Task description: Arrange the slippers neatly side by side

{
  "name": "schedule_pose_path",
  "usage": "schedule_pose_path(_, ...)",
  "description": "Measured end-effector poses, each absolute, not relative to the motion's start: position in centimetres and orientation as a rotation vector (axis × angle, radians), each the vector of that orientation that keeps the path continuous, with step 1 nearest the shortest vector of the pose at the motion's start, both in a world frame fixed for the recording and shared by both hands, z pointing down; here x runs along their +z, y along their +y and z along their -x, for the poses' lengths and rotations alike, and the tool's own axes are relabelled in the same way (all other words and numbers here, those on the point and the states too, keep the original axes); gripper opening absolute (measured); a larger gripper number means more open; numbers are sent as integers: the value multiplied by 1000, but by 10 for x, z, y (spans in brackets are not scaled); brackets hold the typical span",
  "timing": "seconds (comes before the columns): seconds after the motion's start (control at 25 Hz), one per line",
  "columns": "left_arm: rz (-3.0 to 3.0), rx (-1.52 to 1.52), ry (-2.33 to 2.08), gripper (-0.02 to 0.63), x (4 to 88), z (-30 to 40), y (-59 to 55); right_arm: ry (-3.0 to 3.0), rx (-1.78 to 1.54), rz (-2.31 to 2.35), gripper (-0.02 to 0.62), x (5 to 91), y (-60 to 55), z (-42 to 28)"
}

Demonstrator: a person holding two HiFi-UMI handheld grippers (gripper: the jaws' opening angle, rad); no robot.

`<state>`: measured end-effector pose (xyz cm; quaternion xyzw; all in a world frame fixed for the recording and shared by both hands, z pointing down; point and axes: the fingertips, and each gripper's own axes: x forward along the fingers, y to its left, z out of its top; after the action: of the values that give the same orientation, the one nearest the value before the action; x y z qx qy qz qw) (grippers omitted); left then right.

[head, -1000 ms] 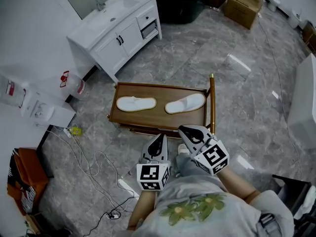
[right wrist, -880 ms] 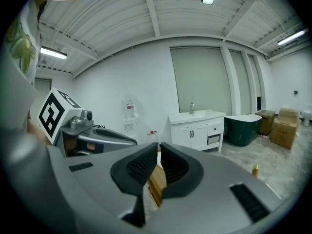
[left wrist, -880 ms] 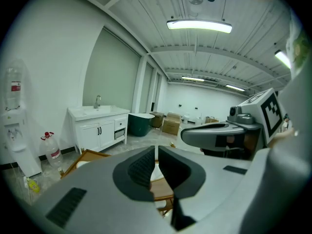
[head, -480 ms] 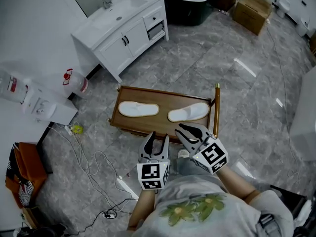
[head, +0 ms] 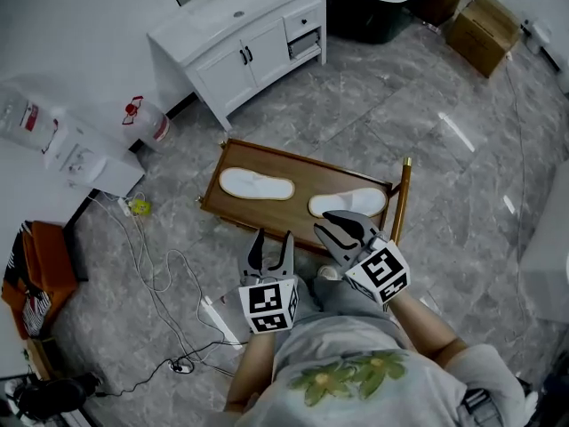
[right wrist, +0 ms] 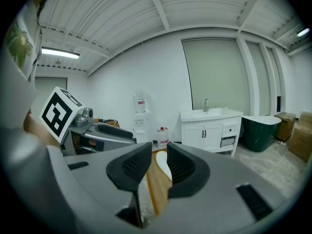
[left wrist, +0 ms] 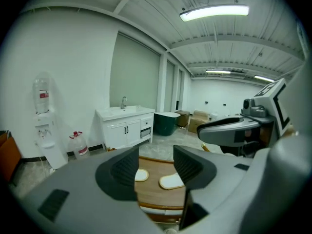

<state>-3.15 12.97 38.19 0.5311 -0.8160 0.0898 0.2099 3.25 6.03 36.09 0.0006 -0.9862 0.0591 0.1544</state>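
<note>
Two white slippers lie apart, toe to toe, on a low wooden table [head: 293,213]: the left slipper [head: 256,184] and the right slipper [head: 348,205]. My left gripper [head: 271,241] hovers just short of the table's near edge, open, its jaws having just been opening with nothing between them. My right gripper [head: 342,228] hangs near the right slipper's near side, partly open and empty, its jaws also having just been opening. The left gripper view shows both slippers [left wrist: 141,175] [left wrist: 171,181] beyond the left gripper [left wrist: 156,165]. One slipper [right wrist: 164,163] shows past the right gripper [right wrist: 158,157].
A brass post [head: 402,198] rises at the table's right end. A white vanity cabinet [head: 253,34], a water jug [head: 147,123] and a water dispenser [head: 67,145] stand along the back left. Cables [head: 160,283] trail over the floor at left. Cardboard boxes [head: 484,29] sit far right.
Both grippers went from shut to open, the left one wider. They have moved forward toward the table's near edge, and the head view has shifted with them.
</note>
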Motion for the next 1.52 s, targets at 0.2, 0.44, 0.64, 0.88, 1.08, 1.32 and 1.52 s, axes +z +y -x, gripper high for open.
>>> schedule_pose_path(0.2, -1348, 234, -2345, 218, 387, 47, 135, -2811, 170, 69, 87, 369, 60, -23)
schedule_pose_path(0.44, -1291, 233, -2347, 218, 401, 61, 137, -2783, 179, 118, 88, 382, 59, -6)
schedule_pose_path(0.64, -1248, 224, -2340, 218, 414, 72, 135, -2758, 162, 149, 87, 391, 56, 9)
schedule_pose_path(0.88, -1204, 210, -2332, 218, 430, 87, 128, -2734, 138, 178, 88, 401, 49, 29)
schedule_pose_path(1.08, -1177, 212, -2310, 218, 449, 105, 123, -2713, 95, 197, 89, 413, 45, 54)
schedule_pose_path(1.32, -1146, 205, -2269, 218, 471, 127, 115, -2674, 54, 236, 89, 433, 37, 83)
schedule_pose_path(1.52, -1093, 195, -2220, 218, 498, 148, 112, -2626, 59, 281, 100, 454, 30, 110)
